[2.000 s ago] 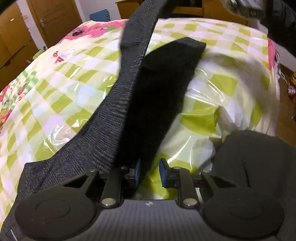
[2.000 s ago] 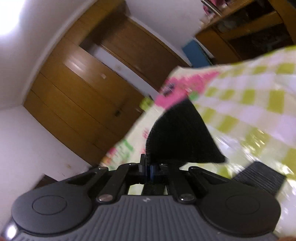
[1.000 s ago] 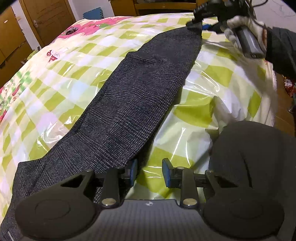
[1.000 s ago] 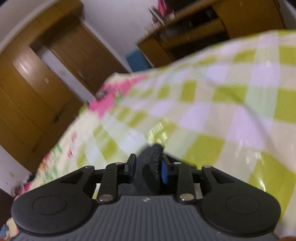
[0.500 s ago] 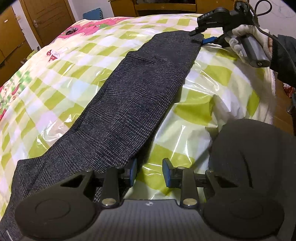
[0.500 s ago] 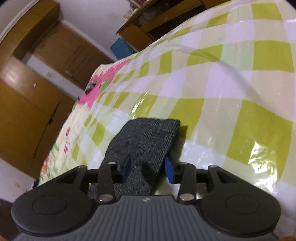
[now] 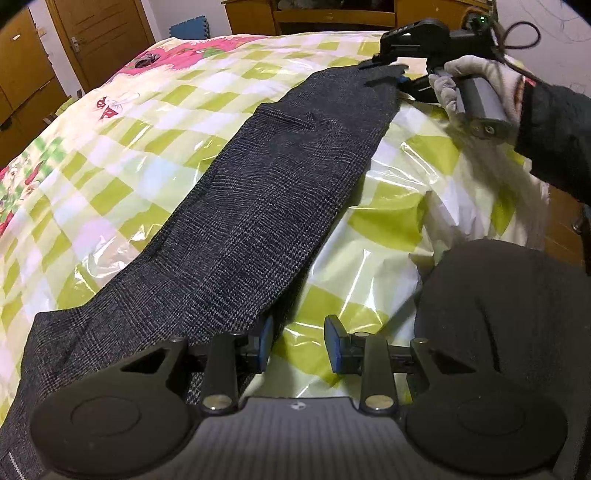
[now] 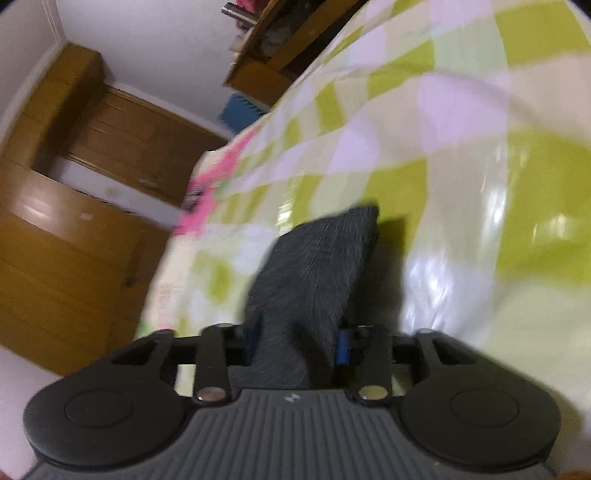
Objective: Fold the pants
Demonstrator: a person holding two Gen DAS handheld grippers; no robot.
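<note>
The dark grey checked pants (image 7: 258, 206) lie stretched out lengthwise on the bed, from near my left gripper to the far right corner. My left gripper (image 7: 298, 341) is open at the pants' near right edge, its left pad touching the cloth. My right gripper (image 7: 384, 75) shows in the left wrist view at the pants' far end, held by a white-gloved hand. In the right wrist view my right gripper (image 8: 295, 341) is open with the pants' end (image 8: 317, 258) lying loose between its jaws; this view is blurred.
The bed has a green, white and pink checked cover under clear plastic (image 7: 122, 147). A dark cushion-like thing (image 7: 509, 302) sits at the near right bed edge. Wooden doors (image 7: 96, 37) and a wooden shelf unit (image 7: 332, 14) stand beyond the bed.
The pants went from hanging lifted to lying flat on the bed. My right gripper opened, let go of the far end and is drawing back. My left gripper stayed put.
</note>
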